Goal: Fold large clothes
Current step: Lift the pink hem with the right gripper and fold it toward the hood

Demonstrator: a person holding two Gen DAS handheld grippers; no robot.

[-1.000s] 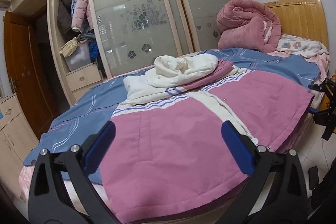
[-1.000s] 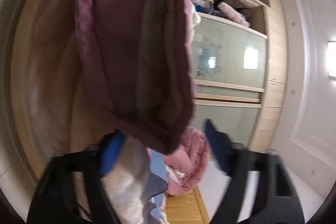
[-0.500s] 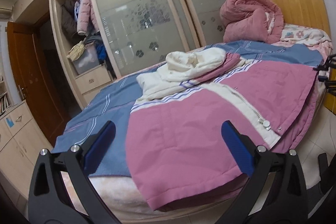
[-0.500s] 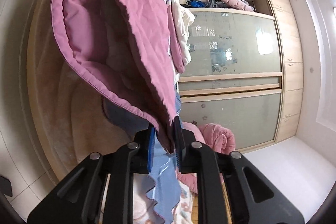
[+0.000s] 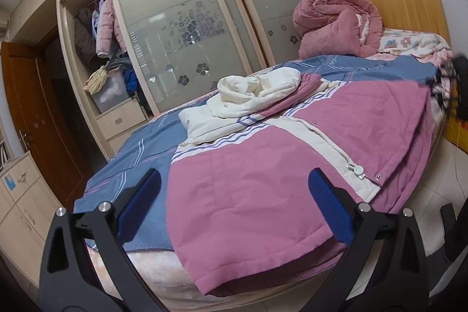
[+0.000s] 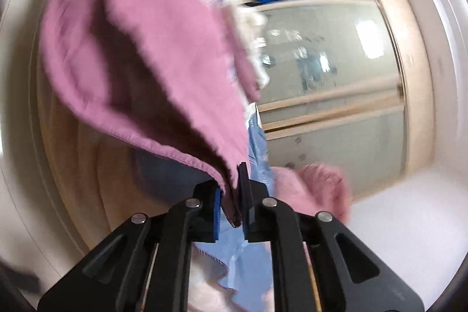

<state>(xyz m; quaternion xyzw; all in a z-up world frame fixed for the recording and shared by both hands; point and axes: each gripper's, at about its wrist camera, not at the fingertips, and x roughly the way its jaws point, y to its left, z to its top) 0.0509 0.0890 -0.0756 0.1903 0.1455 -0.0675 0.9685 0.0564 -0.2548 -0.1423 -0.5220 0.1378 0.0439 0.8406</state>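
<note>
1. Task item: the jacket point(image 5: 263, 183), pink with a cream top and hood, lies spread face-up on the bed point(image 5: 137, 157). Its zipper front is closed as far as can be seen. The hem hangs over the near bed edge.
2. Left gripper point(image 5: 234, 206): released, jaws spread wide, holding nothing. It hovers above the near hem without touching the fabric.
3. Right gripper point(image 6: 231, 203): clenched on a pink edge of the jacket point(image 6: 152, 54). The fabric rises from the jaws in a loose fold. This view is motion-blurred, so the exact part gripped cannot be told; it appears to be the side edge at the far right of the bed.
4. Progress: judged as early. No completed fold is visible. The body lies flat, and the hood and upper part are bunched toward the middle of the bed. The first side fold appears to be starting.
5. Remaining: the side folds, the hood and sleeves, and the lengthwise fold.
6. Containers: the wardrobe point(image 5: 96, 48) stands open on one side. It holds hanging coats and a clear bin point(image 5: 112, 94) with clothes piled on it. The bin's contents cannot be made out.
7. A rolled pink quilt point(image 5: 336, 19) rests against the headboard, well apart from the jacket.
</note>
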